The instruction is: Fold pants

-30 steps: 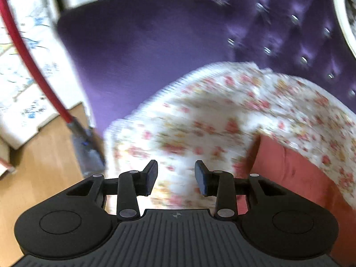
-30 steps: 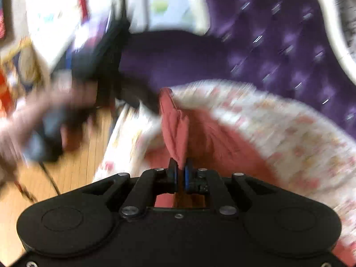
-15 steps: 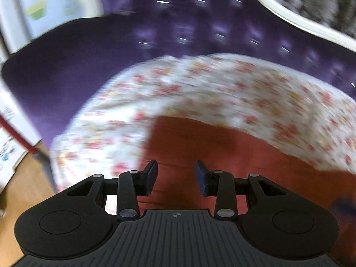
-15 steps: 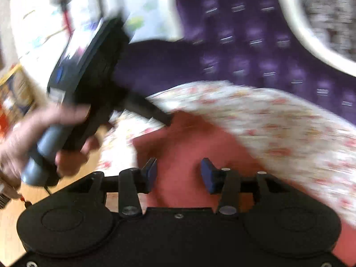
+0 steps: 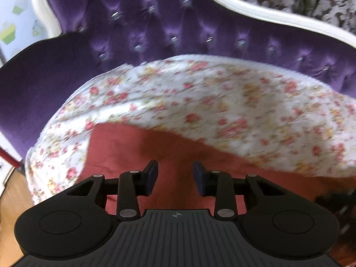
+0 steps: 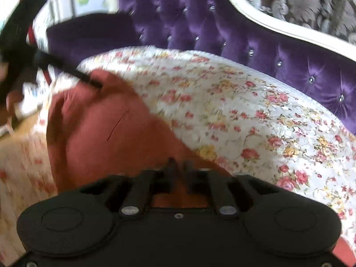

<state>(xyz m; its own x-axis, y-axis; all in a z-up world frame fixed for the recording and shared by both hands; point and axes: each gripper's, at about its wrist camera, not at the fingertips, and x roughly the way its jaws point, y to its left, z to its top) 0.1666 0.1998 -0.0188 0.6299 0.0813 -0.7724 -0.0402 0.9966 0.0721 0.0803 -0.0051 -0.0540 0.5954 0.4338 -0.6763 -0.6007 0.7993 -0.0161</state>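
From my left wrist camera, no writing is legible anywhere. My left gripper [image 5: 175,173] hangs with its jaws spread wide and empty over the pants [image 5: 138,146], rust-red cloth lying on the floral cover [image 5: 222,102] of the purple sofa [image 5: 155,22], near the cover's front left corner. From my right wrist camera, blurred, my right gripper [image 6: 179,173] has its jaws nearly together over the pants' near edge; whether cloth is pinched I cannot tell. The left tool's fingers [image 6: 89,79] reach the pants' far corner.
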